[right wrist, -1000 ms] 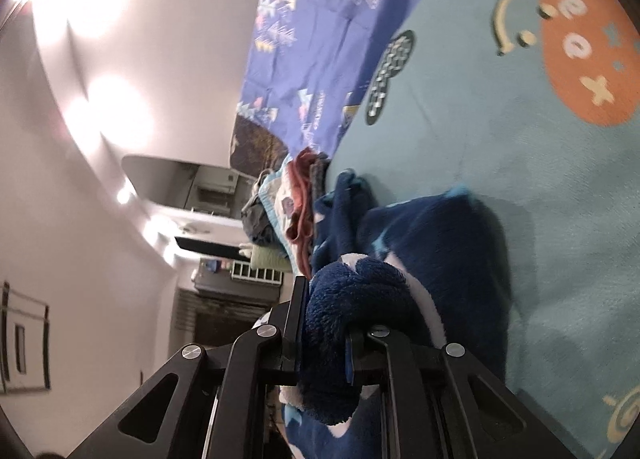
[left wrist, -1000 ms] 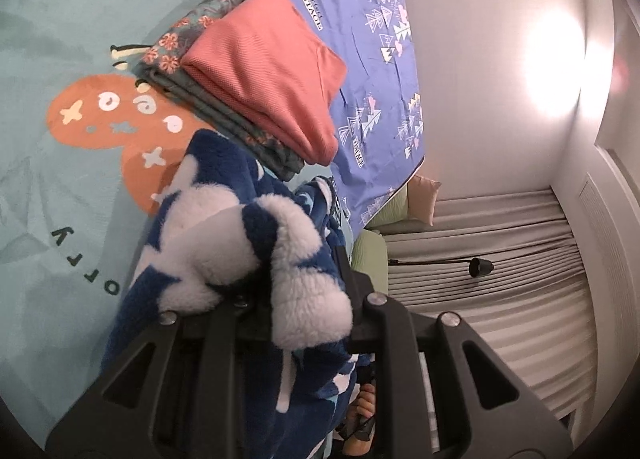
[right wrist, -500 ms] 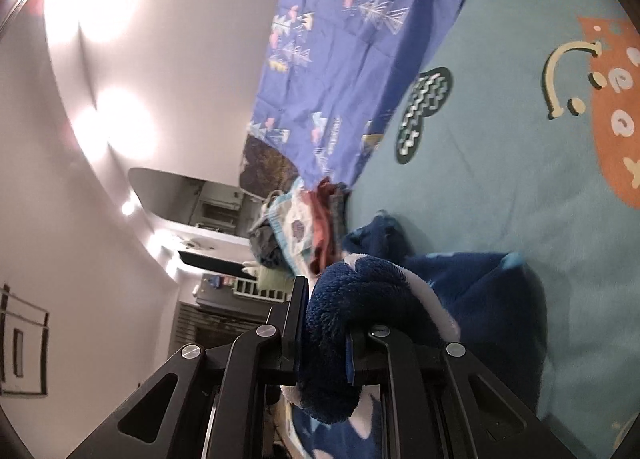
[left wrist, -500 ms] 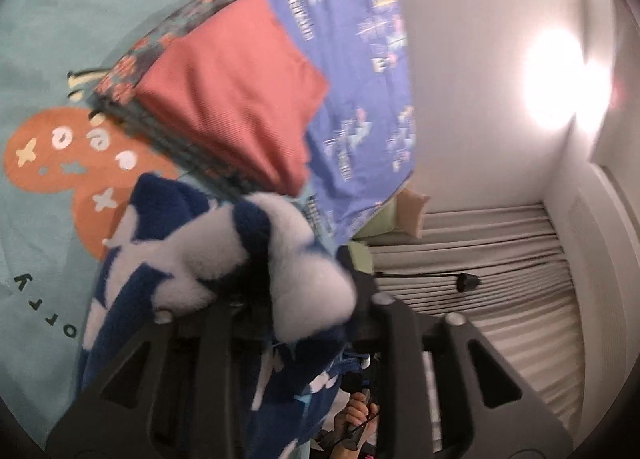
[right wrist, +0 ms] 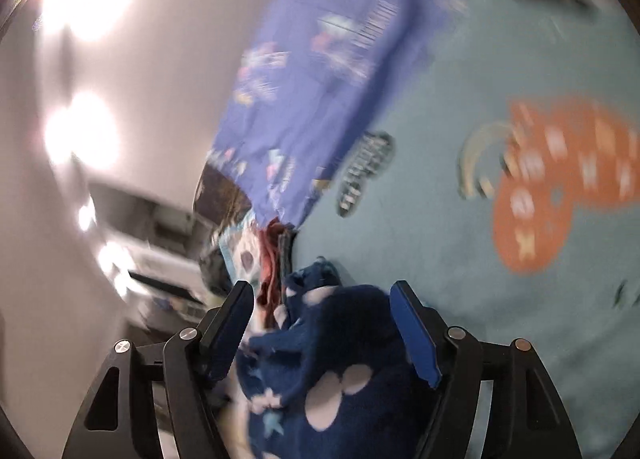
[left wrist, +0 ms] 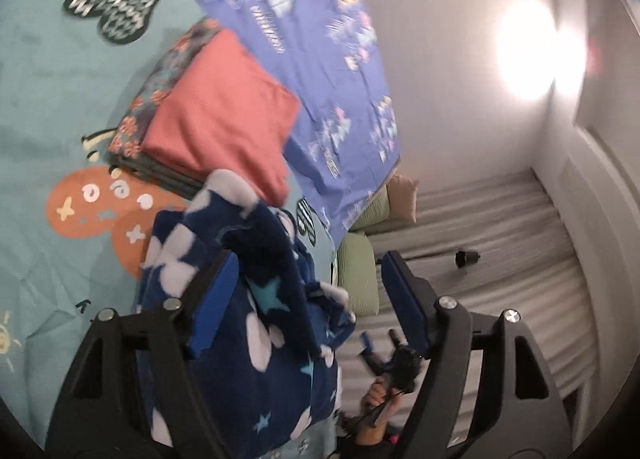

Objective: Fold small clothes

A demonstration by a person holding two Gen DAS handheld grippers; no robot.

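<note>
A dark blue fleece garment [left wrist: 256, 323] with white spots and stars lies bunched on the teal bed sheet [left wrist: 36, 107]. My left gripper [left wrist: 308, 271] is open; the fleece drapes between its jaws and over the left finger [left wrist: 212, 299]. In the right wrist view my right gripper [right wrist: 324, 299] is open too, with the fleece [right wrist: 340, 379] loose between its jaws. A folded stack with a coral piece [left wrist: 224, 119] on a floral grey piece [left wrist: 160, 95] lies just beyond the fleece.
A purple printed sheet [left wrist: 320, 43] lies at the bed's far side by the white wall. Green and beige pillows [left wrist: 360, 259] and grey curtains [left wrist: 500, 259] are to the right. A pile of unfolded clothes [right wrist: 256, 259] sits at the bed's end in the blurred right wrist view.
Both grippers have opened and let go of the blue fleece, which has dropped loose between the jaws. Both views have swung, and the right one is blurred by motion.
</note>
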